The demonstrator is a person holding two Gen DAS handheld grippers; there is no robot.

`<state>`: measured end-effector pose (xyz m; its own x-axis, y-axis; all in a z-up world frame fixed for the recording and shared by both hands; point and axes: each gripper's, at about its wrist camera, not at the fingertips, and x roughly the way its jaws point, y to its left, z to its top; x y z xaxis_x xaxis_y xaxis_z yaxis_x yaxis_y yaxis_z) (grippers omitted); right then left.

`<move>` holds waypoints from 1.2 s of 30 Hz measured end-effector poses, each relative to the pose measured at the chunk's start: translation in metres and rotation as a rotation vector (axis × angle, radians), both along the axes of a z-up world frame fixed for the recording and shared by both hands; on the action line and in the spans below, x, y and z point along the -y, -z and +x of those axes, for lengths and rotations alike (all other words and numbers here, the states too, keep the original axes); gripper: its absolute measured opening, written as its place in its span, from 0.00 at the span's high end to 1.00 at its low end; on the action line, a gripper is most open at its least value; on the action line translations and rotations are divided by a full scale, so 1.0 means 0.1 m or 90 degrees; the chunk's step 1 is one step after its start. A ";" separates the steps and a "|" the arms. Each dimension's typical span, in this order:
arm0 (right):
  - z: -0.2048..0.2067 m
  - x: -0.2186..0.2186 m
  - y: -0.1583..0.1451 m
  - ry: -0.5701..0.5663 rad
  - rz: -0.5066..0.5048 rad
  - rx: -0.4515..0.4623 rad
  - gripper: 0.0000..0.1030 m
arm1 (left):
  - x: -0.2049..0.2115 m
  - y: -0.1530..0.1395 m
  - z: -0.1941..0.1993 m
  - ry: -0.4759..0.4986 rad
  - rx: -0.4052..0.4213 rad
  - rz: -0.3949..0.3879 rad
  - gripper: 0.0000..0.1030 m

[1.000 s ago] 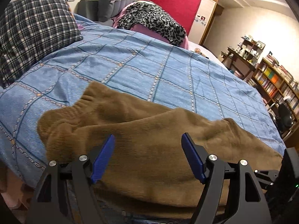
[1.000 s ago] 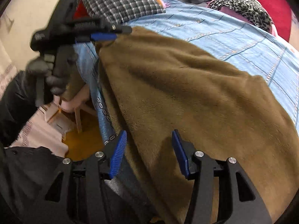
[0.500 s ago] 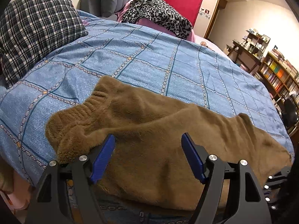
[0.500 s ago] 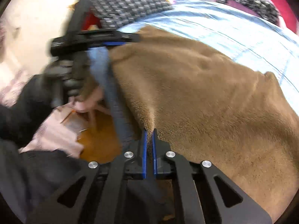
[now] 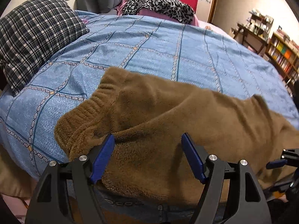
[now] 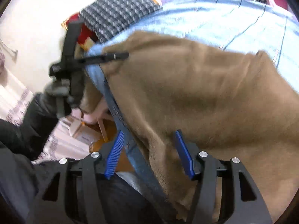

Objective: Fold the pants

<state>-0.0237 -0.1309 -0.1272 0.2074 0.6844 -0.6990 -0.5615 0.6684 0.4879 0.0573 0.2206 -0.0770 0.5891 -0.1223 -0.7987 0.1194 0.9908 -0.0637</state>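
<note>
Brown fleece pants (image 5: pixel 168 123) lie across the near edge of a blue patterned bedspread (image 5: pixel 149 43), waistband to the left (image 5: pixel 87 108). My left gripper (image 5: pixel 147 149) is open, its blue pads straddling the near edge of the pants by the waistband. In the right wrist view the pants (image 6: pixel 205 93) drape over the bed edge. My right gripper (image 6: pixel 149 149) is open around the hanging near edge of the fabric. The left gripper (image 6: pixel 104 57) shows far off at the waistband end, edge-on.
A plaid pillow (image 5: pixel 35 37) lies at the bed's left. A leopard-print blanket (image 5: pixel 158 1) lies at the far end by a red headboard. Bookshelves (image 5: pixel 280 56) stand to the right. The floor and a wooden stool (image 6: pixel 101 128) lie below the bed edge.
The right gripper was shut on the pants' edge half a second ago and is now open. The pants have shifted further onto the bed, with a new fold ridge across them.
</note>
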 end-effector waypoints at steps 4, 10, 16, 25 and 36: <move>0.29 0.33 -0.18 0.088 0.013 0.039 0.43 | 0.09 -0.18 0.06 0.009 0.021 -0.035 0.29; 0.82 0.79 -0.14 0.258 -0.032 0.049 0.43 | 0.41 -0.29 0.27 0.047 0.050 -0.043 0.24; 1.20 0.81 0.18 0.284 -0.085 0.008 0.43 | 0.41 -0.11 0.58 0.020 0.031 -0.061 0.24; 1.43 0.72 0.49 0.324 -0.170 0.018 0.78 | 0.13 0.28 0.72 -0.053 0.017 -0.049 0.29; 0.88 0.81 -0.04 0.338 -0.093 0.119 0.48 | 0.31 0.00 0.56 -0.058 0.040 -0.044 0.25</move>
